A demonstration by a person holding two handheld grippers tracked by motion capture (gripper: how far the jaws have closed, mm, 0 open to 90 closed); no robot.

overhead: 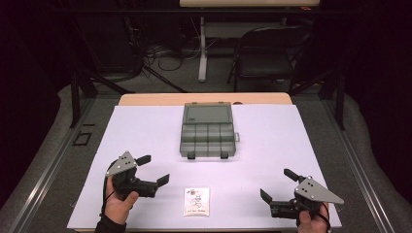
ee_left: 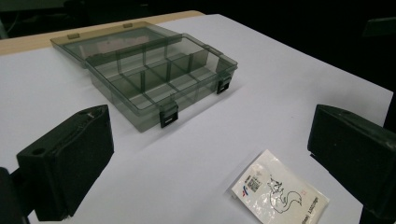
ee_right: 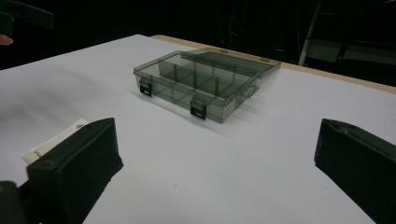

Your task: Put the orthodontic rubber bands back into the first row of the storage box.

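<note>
- Dark room behind; a white sheet (overhead: 145,136) covers the table through the middle of the high view, with a folding chair (overhead: 269,51) at upper right.
- Left gripper (overhead: 153,170), lower left of the high view: jaws wide apart, holding nothing. Right gripper (overhead: 278,185), lower right: jaws likewise apart and empty.
- Small packet (overhead: 197,201), bottom centre of the high view: a flat white sachet with a printed squirrel-like figure and a small logo, lying flat on the sheet between the two grippers. It sits at lower right of the left gripper view (ee_left: 280,191), and its corner shows at left edge of the right gripper view (ee_right: 56,140).
- Compartment box (overhead: 208,131), centre of the high view: smoky translucent plastic, lid laid open toward the far edge, dividers visible, two dark latches in front; well apart from the packet.
- Likely risks: the thin packet offers no raised edge, so jaws may slide over it or push it along the smooth sheet; a pinch may crease it; a careless drop may straddle a divider.
</note>
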